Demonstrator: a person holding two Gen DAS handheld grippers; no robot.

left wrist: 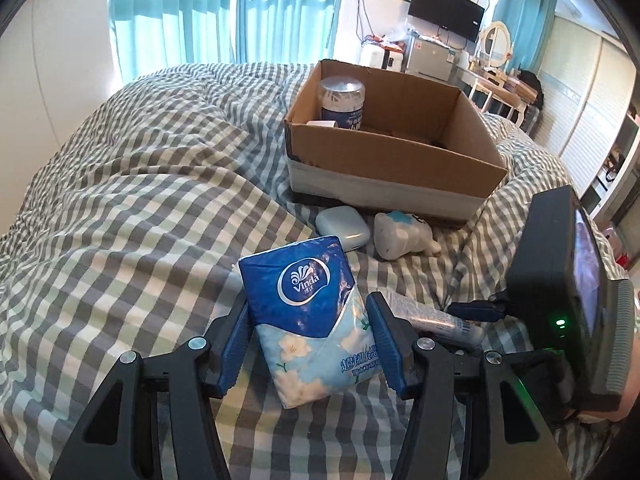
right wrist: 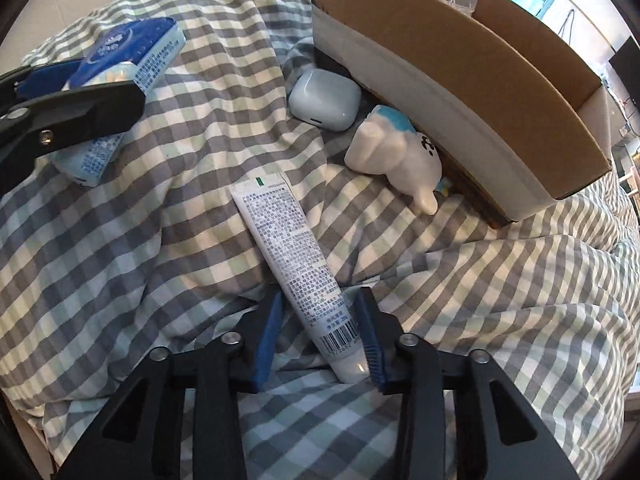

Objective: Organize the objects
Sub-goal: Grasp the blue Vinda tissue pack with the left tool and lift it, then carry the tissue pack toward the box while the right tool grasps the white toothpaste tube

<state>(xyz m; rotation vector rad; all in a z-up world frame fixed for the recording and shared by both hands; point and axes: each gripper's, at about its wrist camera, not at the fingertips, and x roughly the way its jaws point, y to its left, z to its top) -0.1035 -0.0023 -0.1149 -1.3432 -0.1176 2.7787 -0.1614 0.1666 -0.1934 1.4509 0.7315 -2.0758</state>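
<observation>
A: Count on the bed, left to right?

B: One tissue pack (left wrist: 310, 312), one tube (right wrist: 298, 276), one earbud case (left wrist: 343, 227), one white-and-blue figurine (left wrist: 402, 236), one cardboard box (left wrist: 394, 168). In the box: one clear-lidded jar (left wrist: 342, 104) in the far left corner, one small white item beside it, too hidden to identify.

A: Left gripper?

B: Left gripper (left wrist: 310, 340) is at mid width, blue pads clamped on both sides of the tissue pack. In the right wrist view the pack sits clear of the checked duvet (left wrist: 140, 200).

A: Right gripper?

B: Right gripper (right wrist: 320, 340) is narrow, straddling the cap end of the tube. Right pad touches the tube near the barcode. Left pad shows a thin gap, so a full clamp can't be confirmed. The tube lies on the duvet, crimped end pointing at the box.

A: Edges, room?

B: The case and figurine lie just beside the box's near wall; the figurine touches it. The case is near the figurine; contact can't be told. The duvet left of the box is open, just folds. The box interior right of the jar is mostly bare. The two grippers sit close side by side.
</observation>
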